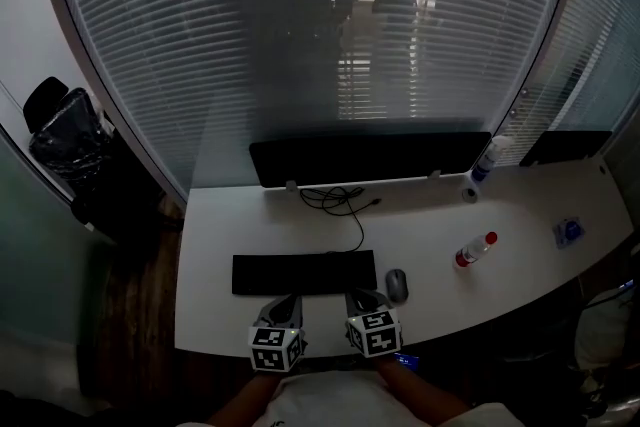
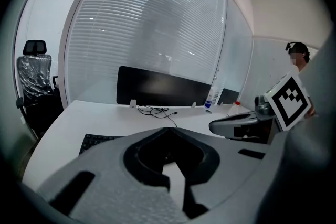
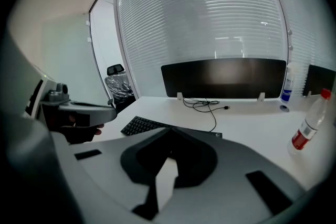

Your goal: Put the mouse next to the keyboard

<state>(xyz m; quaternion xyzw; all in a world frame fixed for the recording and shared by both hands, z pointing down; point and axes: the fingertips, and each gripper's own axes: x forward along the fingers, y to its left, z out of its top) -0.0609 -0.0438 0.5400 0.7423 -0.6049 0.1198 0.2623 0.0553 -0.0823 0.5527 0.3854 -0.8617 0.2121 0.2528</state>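
My left gripper and my right gripper hang side by side over the near edge of the desk, each with its jaws pressed together on nothing. The mouse lies on the desk just beside the right end of the keyboard, near my right gripper.

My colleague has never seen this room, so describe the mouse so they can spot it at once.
Start at the curved white desk below the window blinds and find the black keyboard near its front edge. Just off the keyboard's right end lies the mouse, a small grey oval, low and rounded, unlike the upright red-capped bottle standing farther right.
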